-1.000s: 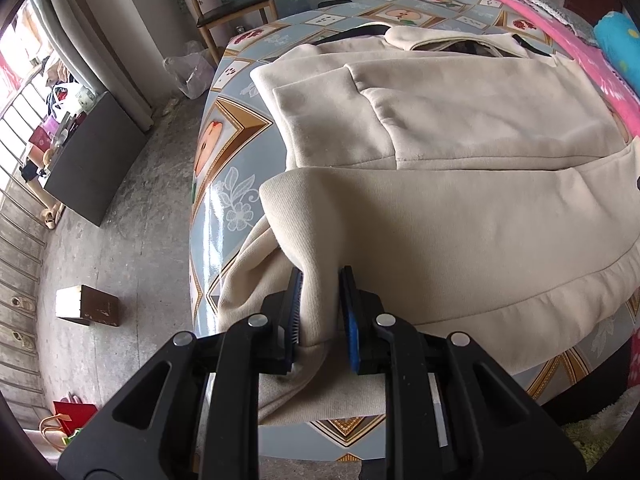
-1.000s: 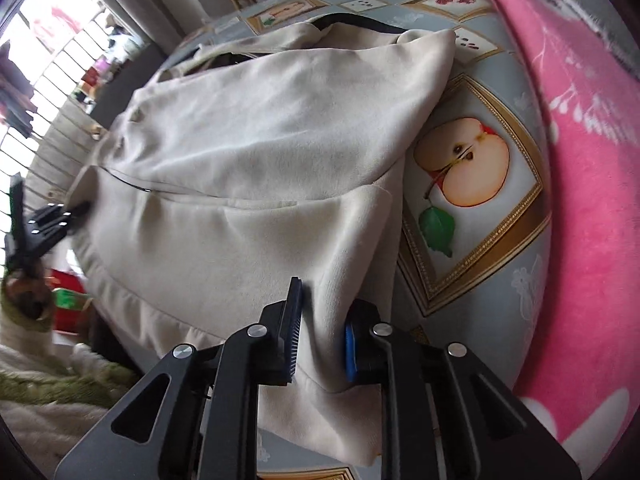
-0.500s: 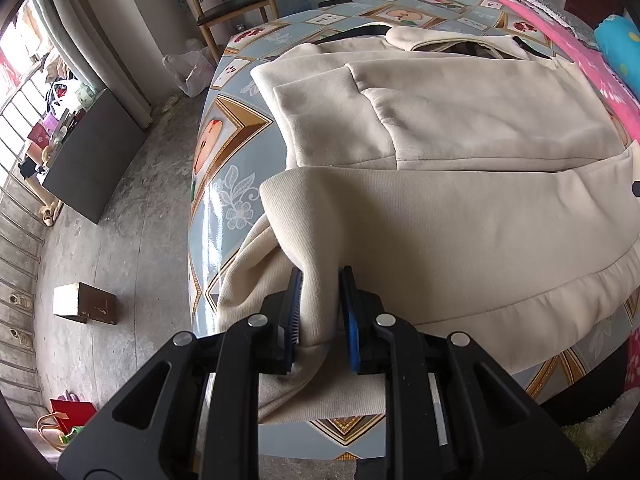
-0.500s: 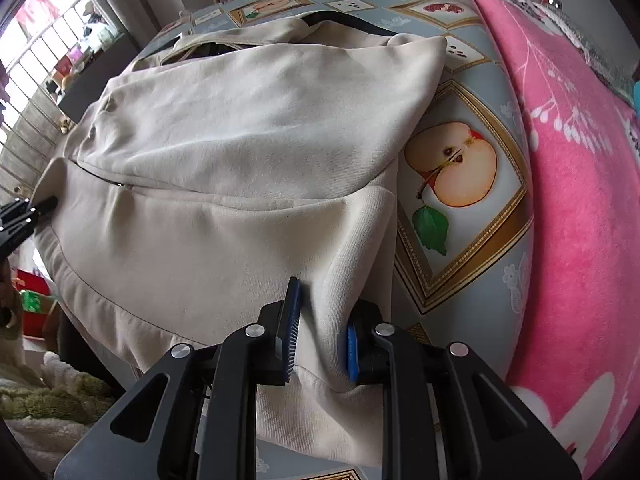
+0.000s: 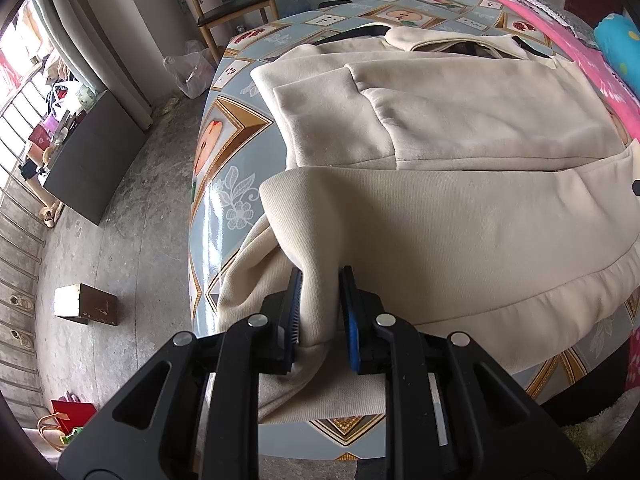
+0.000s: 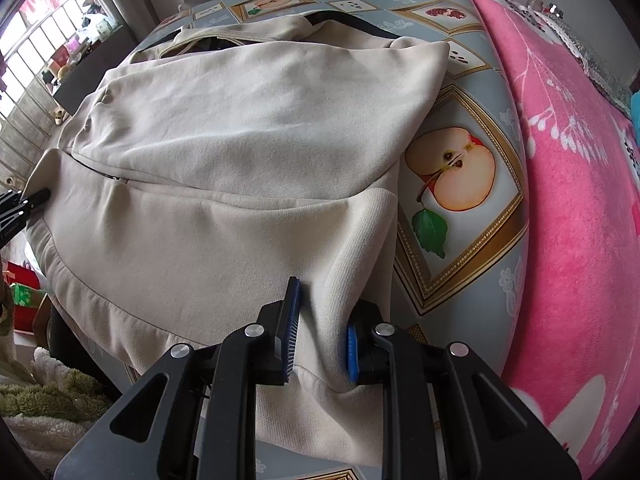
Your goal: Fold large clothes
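Both grippers, left (image 5: 320,312) and right (image 6: 320,328), pinch the cream sweatshirt's (image 5: 460,224) hem (half-folded) on the fruit-print tablecloth (image 6: 460,216).

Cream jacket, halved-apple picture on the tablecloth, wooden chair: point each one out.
cream jacket (image 5: 460,232), left wrist view, on the folded-up lower panel.
halved-apple picture (image 6: 460,172), right wrist view, on the apple's cut face.
wooden chair (image 5: 236,10), left wrist view, on its dark seat.
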A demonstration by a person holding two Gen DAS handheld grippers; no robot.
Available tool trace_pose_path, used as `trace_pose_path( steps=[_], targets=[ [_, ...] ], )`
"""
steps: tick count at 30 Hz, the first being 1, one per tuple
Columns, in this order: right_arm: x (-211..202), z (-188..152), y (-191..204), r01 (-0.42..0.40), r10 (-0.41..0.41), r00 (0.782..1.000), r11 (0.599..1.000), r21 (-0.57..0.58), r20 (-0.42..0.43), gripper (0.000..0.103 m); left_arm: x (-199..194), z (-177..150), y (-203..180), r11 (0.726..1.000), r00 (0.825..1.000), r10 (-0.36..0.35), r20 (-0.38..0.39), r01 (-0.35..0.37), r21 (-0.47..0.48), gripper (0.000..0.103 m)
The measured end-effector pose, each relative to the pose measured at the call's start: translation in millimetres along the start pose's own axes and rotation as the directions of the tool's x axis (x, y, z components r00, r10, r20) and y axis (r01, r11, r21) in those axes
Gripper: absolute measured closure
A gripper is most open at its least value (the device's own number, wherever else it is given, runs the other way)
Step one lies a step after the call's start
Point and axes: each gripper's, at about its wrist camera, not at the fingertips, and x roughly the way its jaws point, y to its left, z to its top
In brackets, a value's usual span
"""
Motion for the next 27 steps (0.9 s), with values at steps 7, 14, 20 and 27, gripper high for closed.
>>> trace_pose_path(
  steps=[7, 14, 20, 27],
  targets=[
    [0.1, -0.6, 0.4, 0.003, -0.003, 1.0, 1.0, -0.004, 0.0, 0.084, 0.1, 0.0, -0.1, 1.0, 1.0, 0.0, 0.0, 0.0, 0.0, 0.085],
    [0.1, -0.4, 0.9, 0.007, -0.007, 1.0, 1.0, -0.008, 0.001, 0.084, 0.1, 0.0, -0.1, 1.0, 1.0, 0.0, 0.0, 0.0, 0.0, 0.085],
    [0.0, -0.5, 1.0, 0.006, -0.006, 1.0, 1.0, -0.007, 0.001, 0.084, 0.0, 0.0, -0.4, 1.0, 1.0, 0.0, 0.001, 0.0, 0.001, 0.084],
    [0.0, -0.5, 1.1, 0.007, -0.007, 1.0, 1.0, -0.007, 0.001, 0.084, -0.1, 0.0, -0.3, 1.0, 1.0, 0.0, 0.001, 0.0, 0.0, 0.084]
  ],
)
